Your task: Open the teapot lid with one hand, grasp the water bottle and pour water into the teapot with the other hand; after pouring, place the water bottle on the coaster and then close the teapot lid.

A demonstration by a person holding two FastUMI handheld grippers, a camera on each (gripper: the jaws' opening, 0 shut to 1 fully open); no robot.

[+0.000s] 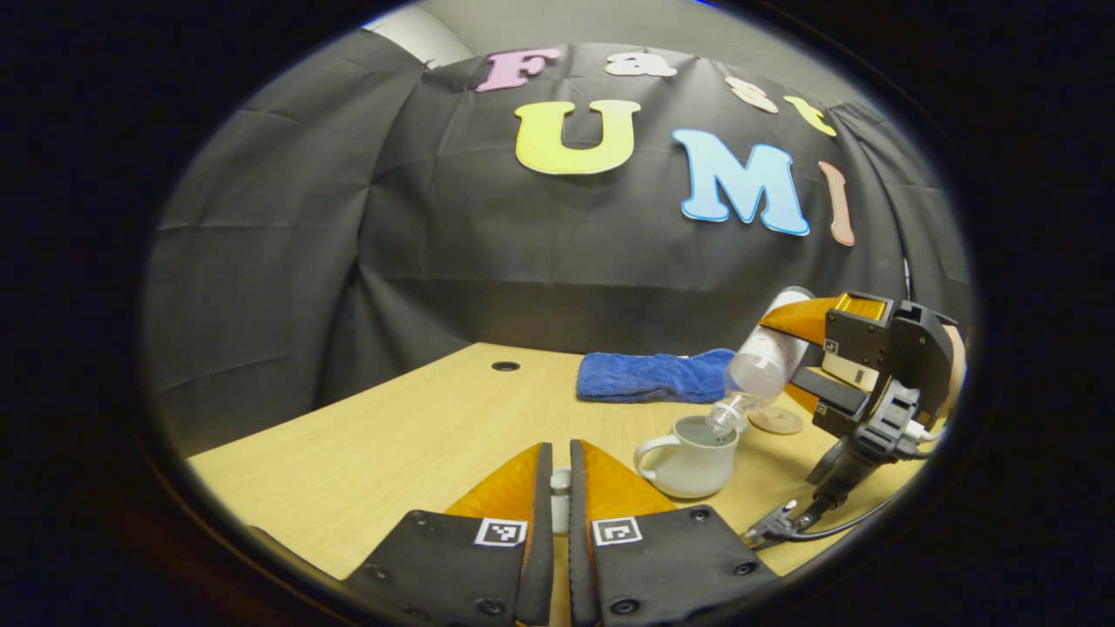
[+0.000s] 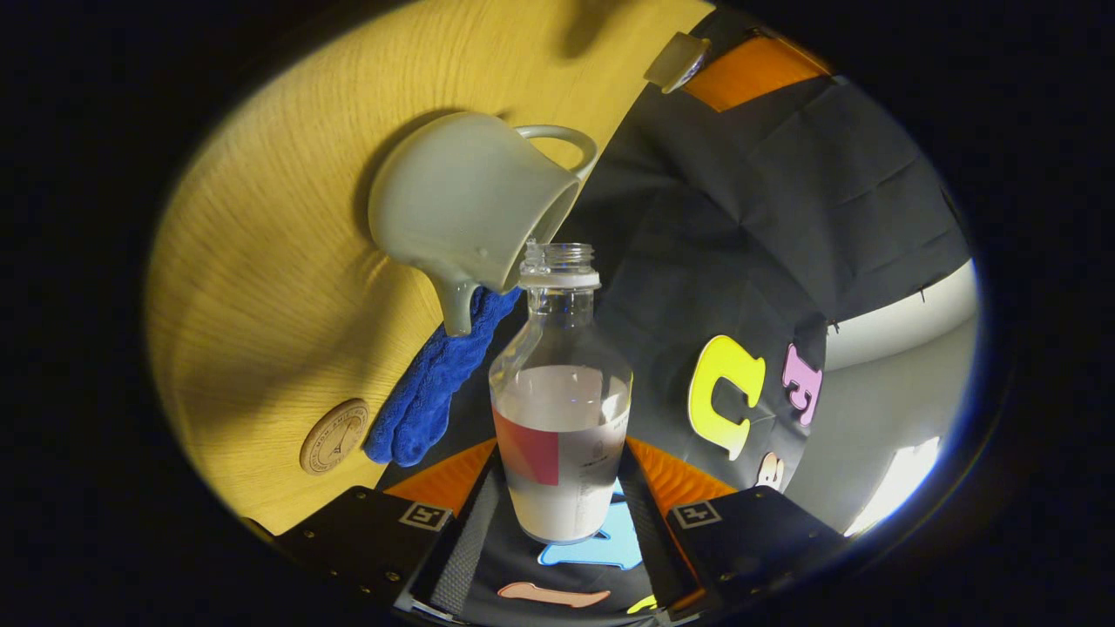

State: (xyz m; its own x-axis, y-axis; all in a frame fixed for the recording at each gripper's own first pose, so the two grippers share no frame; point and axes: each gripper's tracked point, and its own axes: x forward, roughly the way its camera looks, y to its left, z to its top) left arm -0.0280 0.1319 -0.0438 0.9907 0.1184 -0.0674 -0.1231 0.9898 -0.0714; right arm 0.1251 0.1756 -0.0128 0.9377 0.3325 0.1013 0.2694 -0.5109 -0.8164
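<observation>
Pouring stage: my right jaws (image 2: 557, 514) pinch the water bottle (image 2: 560, 418), tipped with its open neck at the rim of the lidless teapot (image 1: 692, 457) near the counter's (image 1: 418, 435) right edge. My left jaws (image 1: 560, 475) are nearly pressed together on a small pale piece, probably the lid (image 1: 560, 501). Left: bottle to the coaster (image 1: 776, 421), then re-lidding.

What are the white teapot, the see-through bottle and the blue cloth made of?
The white teapot looks like glazed ceramic: smooth, slightly glossy. The see-through bottle seems clear plastic, maybe glass; the wall shows through it. The blue cloth looks like soft, fuzzy terry towel.
</observation>
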